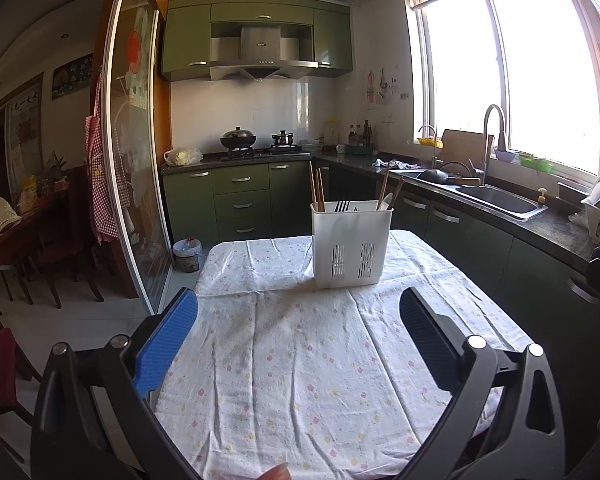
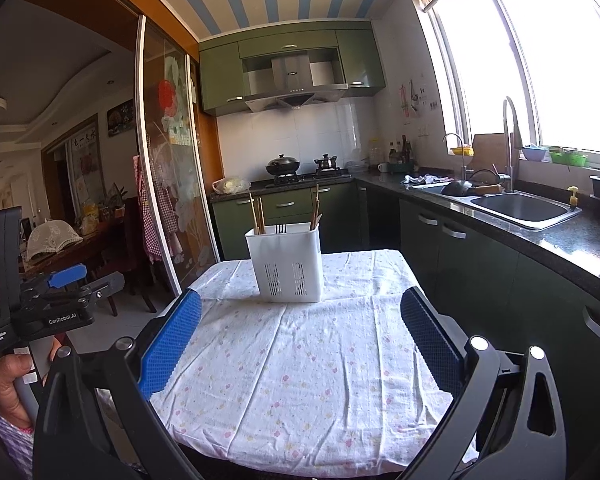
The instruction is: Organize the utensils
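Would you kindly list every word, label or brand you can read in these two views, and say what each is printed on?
"GenRobot.AI": on the body of the left gripper, seen in the right wrist view.
"Data Acquisition System": small label on that gripper's handle, barely legible.
Range hood badge: too small to read.
Wall posters beyond the glass door: characters too blurred to read.
White utensil caddy and floral tablecloth: no text.

Looking into a home kitchen — green cabinets (image 1: 240, 192) running along two walls, a steel range hood (image 1: 260, 56) hanging over a gas stove (image 1: 260, 152) carrying a black wok (image 1: 238, 138) and a small pot (image 1: 283, 137). Sitting under a bright window (image 1: 512, 72): a steel sink (image 1: 500, 200) with a tall faucet (image 1: 494, 128). Opening past a sliding glass door (image 1: 136, 160) — a dining room (image 1: 28, 208) showing wooden chairs.
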Action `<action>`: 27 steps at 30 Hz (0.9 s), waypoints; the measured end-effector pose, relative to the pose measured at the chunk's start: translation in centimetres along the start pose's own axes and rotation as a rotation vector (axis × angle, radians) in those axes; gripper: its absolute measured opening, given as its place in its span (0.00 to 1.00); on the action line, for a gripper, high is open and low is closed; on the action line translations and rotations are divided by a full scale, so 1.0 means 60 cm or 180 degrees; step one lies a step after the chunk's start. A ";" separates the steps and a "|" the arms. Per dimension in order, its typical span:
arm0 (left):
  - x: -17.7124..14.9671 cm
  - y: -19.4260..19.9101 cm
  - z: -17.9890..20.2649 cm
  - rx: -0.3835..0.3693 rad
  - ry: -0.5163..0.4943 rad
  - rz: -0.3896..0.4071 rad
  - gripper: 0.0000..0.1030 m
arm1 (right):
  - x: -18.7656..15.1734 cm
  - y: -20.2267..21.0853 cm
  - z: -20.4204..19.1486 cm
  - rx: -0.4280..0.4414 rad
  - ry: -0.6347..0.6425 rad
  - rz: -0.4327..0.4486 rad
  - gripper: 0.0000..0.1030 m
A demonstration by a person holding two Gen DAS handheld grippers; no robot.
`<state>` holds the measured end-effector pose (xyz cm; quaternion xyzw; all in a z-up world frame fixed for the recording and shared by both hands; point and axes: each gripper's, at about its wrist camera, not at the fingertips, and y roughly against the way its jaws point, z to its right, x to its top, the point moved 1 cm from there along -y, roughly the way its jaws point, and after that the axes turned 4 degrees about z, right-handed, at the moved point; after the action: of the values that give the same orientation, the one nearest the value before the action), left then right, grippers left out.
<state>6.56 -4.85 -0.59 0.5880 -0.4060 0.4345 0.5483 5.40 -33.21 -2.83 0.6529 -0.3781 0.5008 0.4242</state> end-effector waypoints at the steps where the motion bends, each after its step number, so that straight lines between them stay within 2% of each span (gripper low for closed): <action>1: 0.000 0.000 0.001 -0.0002 -0.0001 -0.0003 0.93 | 0.001 0.001 0.001 -0.0005 -0.0001 0.0004 0.95; 27: -0.004 -0.002 -0.004 0.0001 0.0024 -0.0016 0.93 | -0.005 -0.013 0.009 0.0033 -0.0075 -0.0064 0.96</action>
<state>6.62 -4.60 -0.86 0.5874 -0.4024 0.4354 0.5508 6.25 -33.44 -3.33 0.6647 -0.3740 0.4908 0.4213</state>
